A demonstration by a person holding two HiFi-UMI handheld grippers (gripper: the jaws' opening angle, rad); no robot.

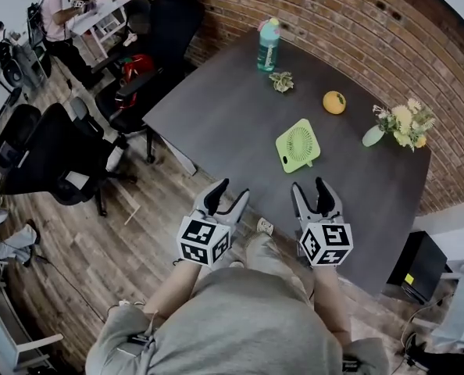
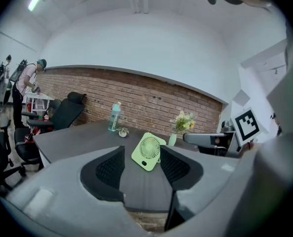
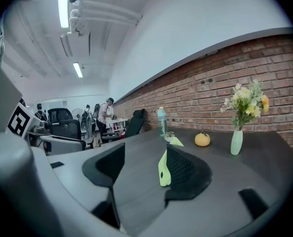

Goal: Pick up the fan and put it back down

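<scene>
A small lime-green square fan (image 1: 298, 144) stands tilted on the dark grey table (image 1: 232, 123), a little past both grippers. My left gripper (image 1: 224, 197) is open at the table's near edge, left of the fan (image 2: 148, 151), which shows between its jaws at a distance. My right gripper (image 1: 310, 194) is open too, just short of the fan (image 3: 163, 169), seen edge-on by the right jaw. Neither gripper holds or touches anything.
On the table's far side stand a green bottle (image 1: 268, 45), a small potted plant (image 1: 281, 81), an orange (image 1: 333, 102) and a vase of flowers (image 1: 401, 125). Black office chairs (image 1: 150, 45) stand left of the table. A person (image 1: 56, 14) stands far left. A brick wall runs behind.
</scene>
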